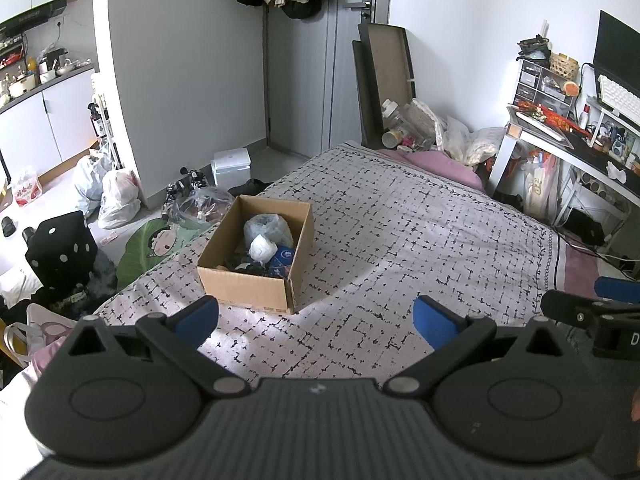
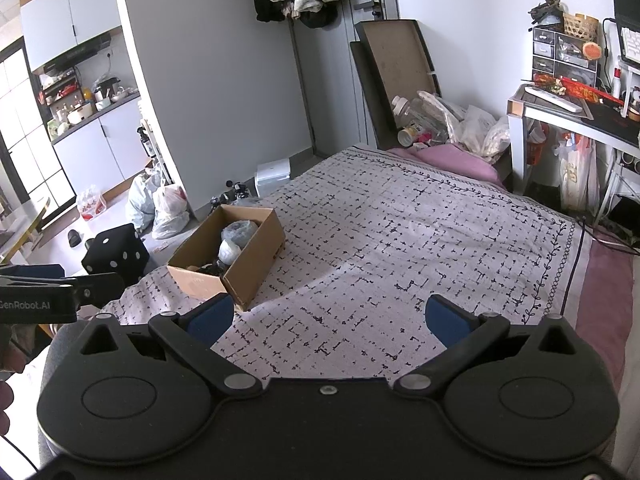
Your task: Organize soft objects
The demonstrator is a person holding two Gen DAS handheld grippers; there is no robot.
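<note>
An open cardboard box (image 1: 244, 280) stands on the patterned bedspread (image 1: 400, 240) near the bed's left edge. Inside lie a clear crumpled plastic bag (image 1: 267, 229), a white wad (image 1: 262, 249), a blue packet (image 1: 282, 260) and dark items. My left gripper (image 1: 316, 320) is open and empty, above the bed in front of the box. My right gripper (image 2: 328, 318) is open and empty, to the right of the box (image 2: 252, 268). The right gripper shows at the right edge of the left wrist view (image 1: 592, 312), and the left at the left edge of the right wrist view (image 2: 60, 292).
A pink pillow (image 1: 440, 164) and plastic bags (image 1: 468, 144) lie at the bed's far end. A desk (image 1: 580, 148) stands at the right. On the floor at the left are a black dice cushion (image 1: 60, 252), bags (image 1: 116, 196) and a white box (image 1: 232, 166).
</note>
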